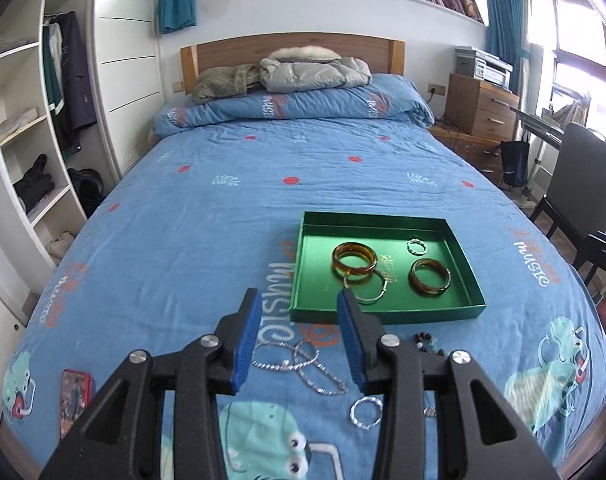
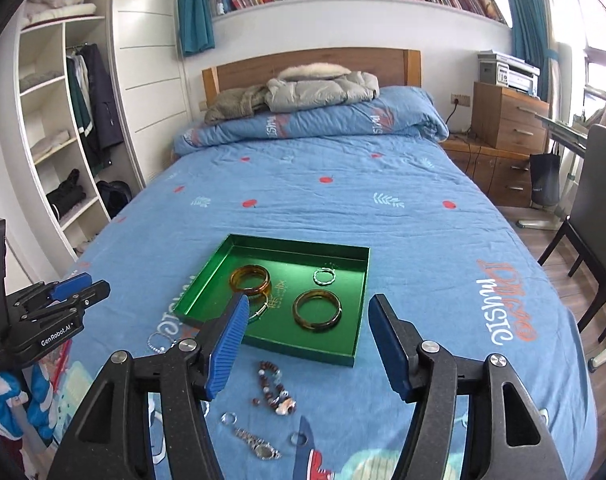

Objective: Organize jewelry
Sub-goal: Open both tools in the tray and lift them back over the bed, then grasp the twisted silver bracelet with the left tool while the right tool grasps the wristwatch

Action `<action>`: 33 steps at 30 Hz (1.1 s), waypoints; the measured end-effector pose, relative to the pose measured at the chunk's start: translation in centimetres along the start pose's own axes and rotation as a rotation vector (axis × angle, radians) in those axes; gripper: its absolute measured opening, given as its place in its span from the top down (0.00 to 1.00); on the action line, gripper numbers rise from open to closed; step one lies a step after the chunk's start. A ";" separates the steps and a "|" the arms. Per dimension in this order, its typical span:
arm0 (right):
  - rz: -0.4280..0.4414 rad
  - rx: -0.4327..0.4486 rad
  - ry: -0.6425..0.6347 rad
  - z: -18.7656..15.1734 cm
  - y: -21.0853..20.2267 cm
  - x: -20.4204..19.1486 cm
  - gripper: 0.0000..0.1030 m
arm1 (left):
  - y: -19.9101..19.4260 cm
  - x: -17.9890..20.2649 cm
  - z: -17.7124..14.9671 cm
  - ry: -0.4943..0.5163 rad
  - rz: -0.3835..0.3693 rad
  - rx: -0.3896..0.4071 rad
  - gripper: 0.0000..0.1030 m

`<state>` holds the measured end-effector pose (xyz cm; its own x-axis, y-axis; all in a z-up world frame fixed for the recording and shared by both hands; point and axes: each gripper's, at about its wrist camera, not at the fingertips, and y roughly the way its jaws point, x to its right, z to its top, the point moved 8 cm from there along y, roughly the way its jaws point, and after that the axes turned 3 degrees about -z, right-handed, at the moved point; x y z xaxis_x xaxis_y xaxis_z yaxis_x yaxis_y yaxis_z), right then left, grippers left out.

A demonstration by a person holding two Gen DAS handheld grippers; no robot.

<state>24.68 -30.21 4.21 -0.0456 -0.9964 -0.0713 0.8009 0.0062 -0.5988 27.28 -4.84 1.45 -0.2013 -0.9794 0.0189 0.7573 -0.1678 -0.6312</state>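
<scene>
left gripper (image 1: pixel 299 304) jaws apart, empty | right gripper (image 2: pixel 307 308) jaws apart, empty | tray (image 2: pixel 199 300) holds bangles (image 2: pixel 317 310) | necklace (image 1: pixel 299 364) on bed (image 1: pixel 223 208)

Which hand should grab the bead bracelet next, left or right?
Probably the right. The bead bracelet lies on the bed between the right hand-held gripper's open fingers, just before the green tray. The left hand-held gripper hangs over the silver chain instead.

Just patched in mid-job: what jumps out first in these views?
A shallow green tray sits mid-bed on the blue patterned bedspread, holding two amber bangles and thin silver rings. Nearer the cameras, a beaded bracelet, a silver watch and a silver chain lie loose on the bedspread.
</scene>
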 end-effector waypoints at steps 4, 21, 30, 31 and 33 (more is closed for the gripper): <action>0.011 0.015 0.016 -1.2 -2.5 -0.3 0.40 | -2.4 -1.6 -1.6 -0.027 0.000 -0.001 0.61; 0.072 0.025 -0.030 -10.1 -4.7 -0.2 0.41 | -4.1 -2.1 -12.3 0.010 -0.066 -0.052 0.61; 0.171 -0.074 -0.096 -15.9 -0.1 -0.6 0.60 | 0.9 2.2 -16.4 0.001 -0.175 -0.153 0.61; 0.185 -0.083 -0.113 -16.4 0.3 -0.9 0.62 | 1.4 2.7 -16.4 0.002 -0.188 -0.162 0.61; 0.218 -0.102 -0.150 -17.3 1.4 -1.7 0.63 | 2.7 3.5 -16.4 -0.003 -0.215 -0.181 0.61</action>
<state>15.52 -27.08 -10.31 0.2161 -0.9720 -0.0924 0.7173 0.2223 -0.6604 18.38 -6.87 -12.93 -0.3433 -0.9238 0.1695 0.5741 -0.3492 -0.7406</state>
